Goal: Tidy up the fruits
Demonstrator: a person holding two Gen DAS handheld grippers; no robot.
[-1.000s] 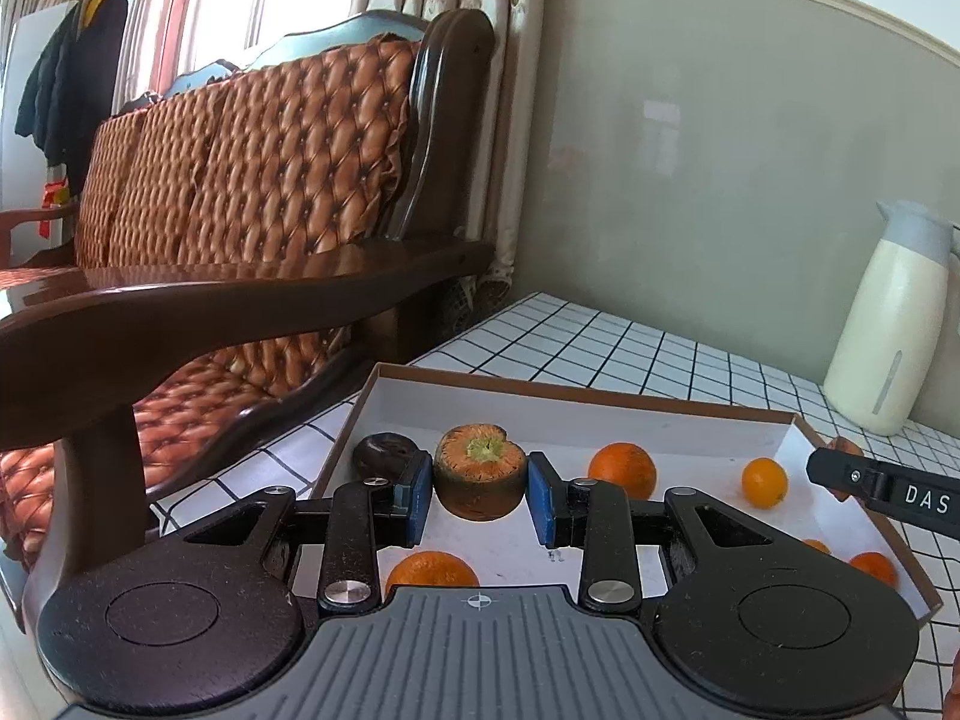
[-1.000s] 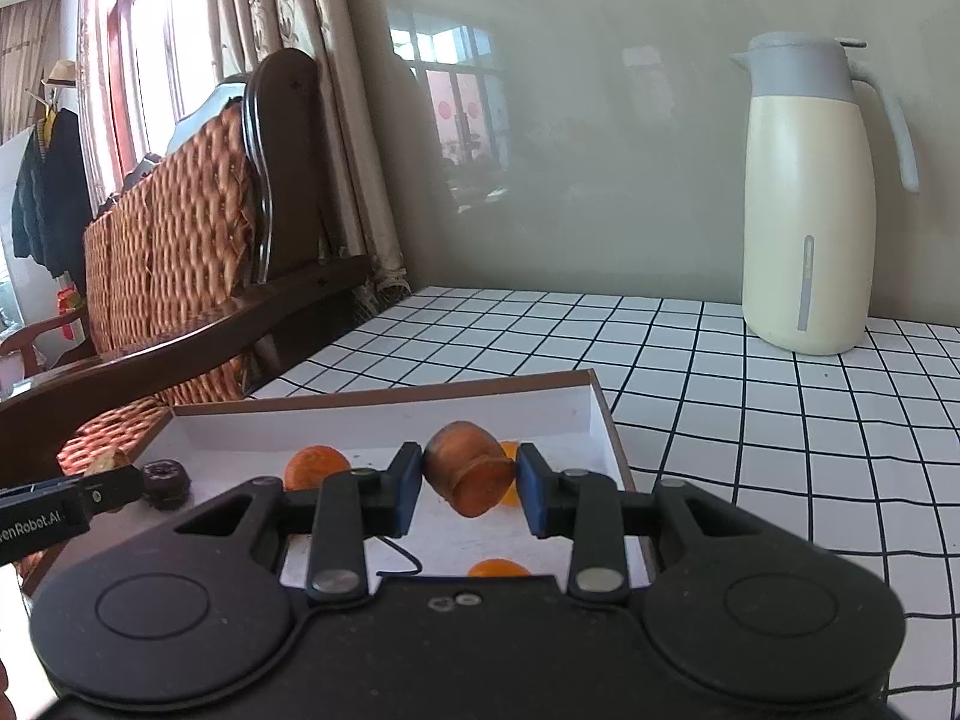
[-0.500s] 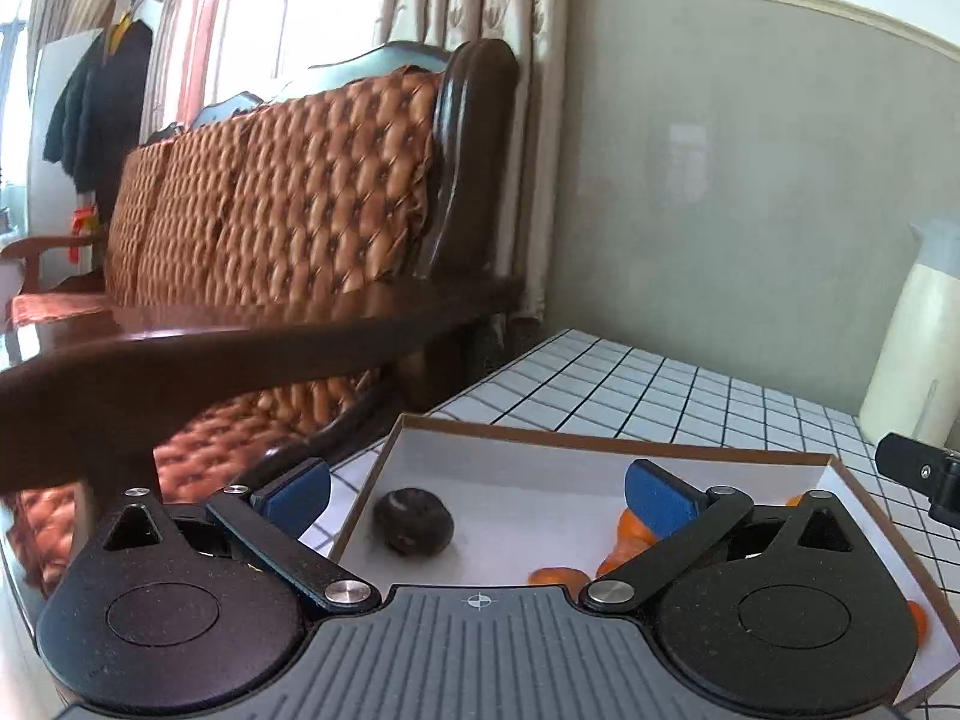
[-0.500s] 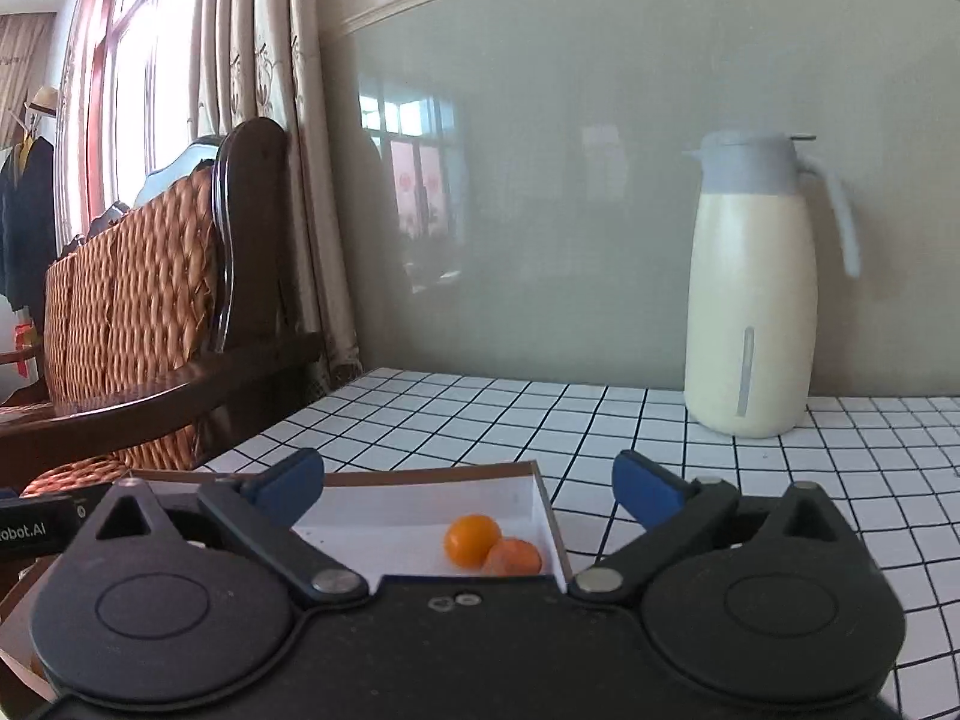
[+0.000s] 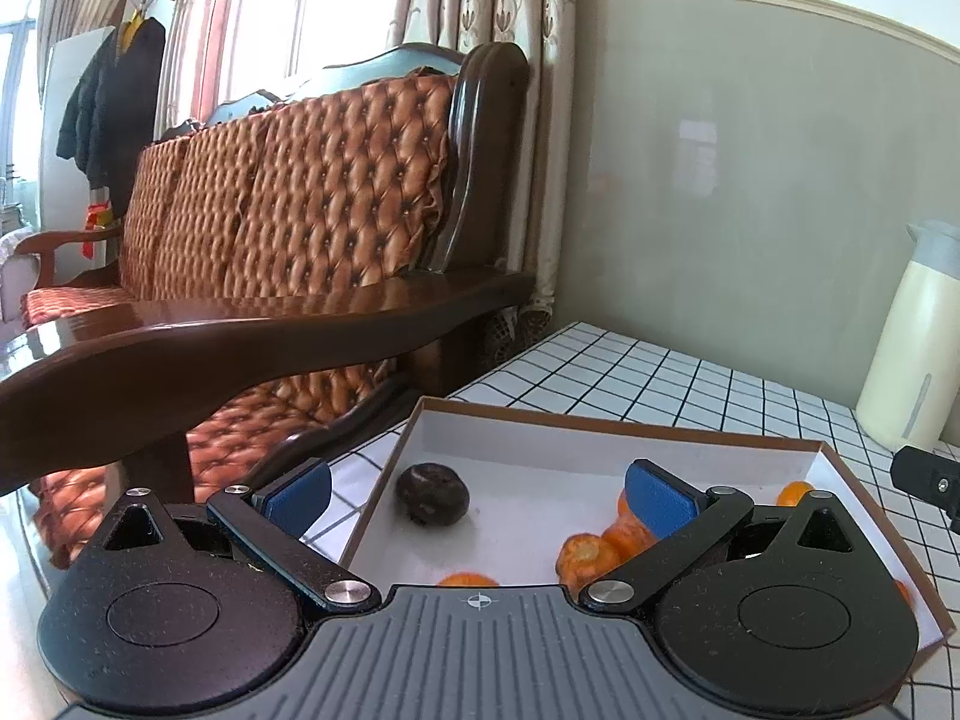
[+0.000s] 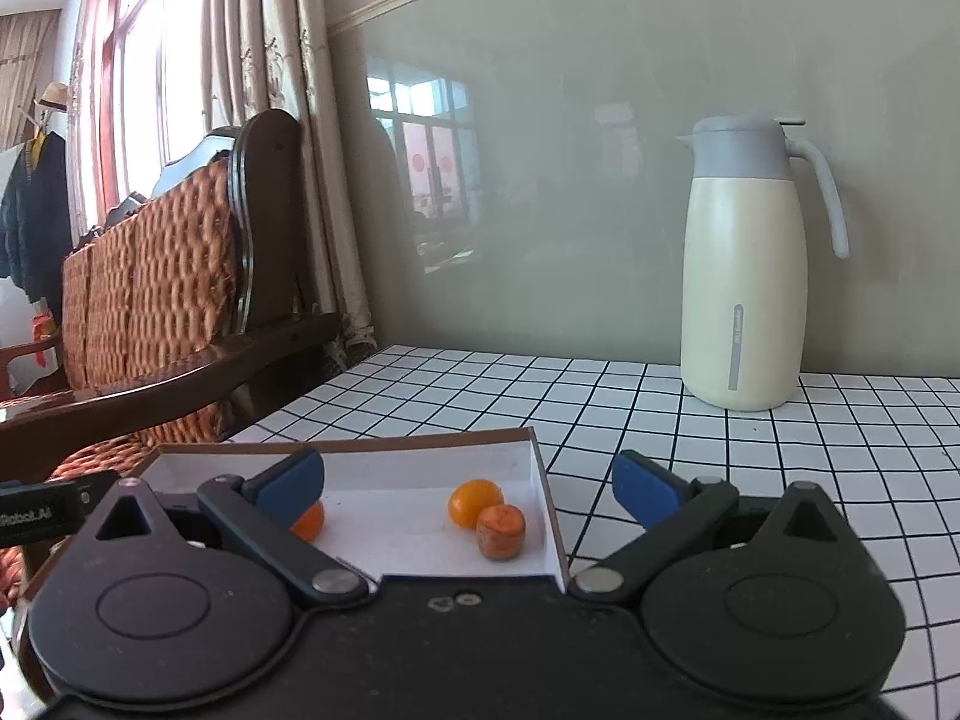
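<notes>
Over the box (image 5: 600, 426): both claws hang released, empty.
Left claw (image 5: 477, 489): spread wide.
Right claw (image 6: 468, 480): spread wide.
Next grasp: centre on one fruit, avoiding neighbours.

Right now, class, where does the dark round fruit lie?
In the left wrist view, the dark fruit lies inside the white box, near its left wall, apart from the orange fruits bunched toward the right. The right wrist view does not show it.
</notes>
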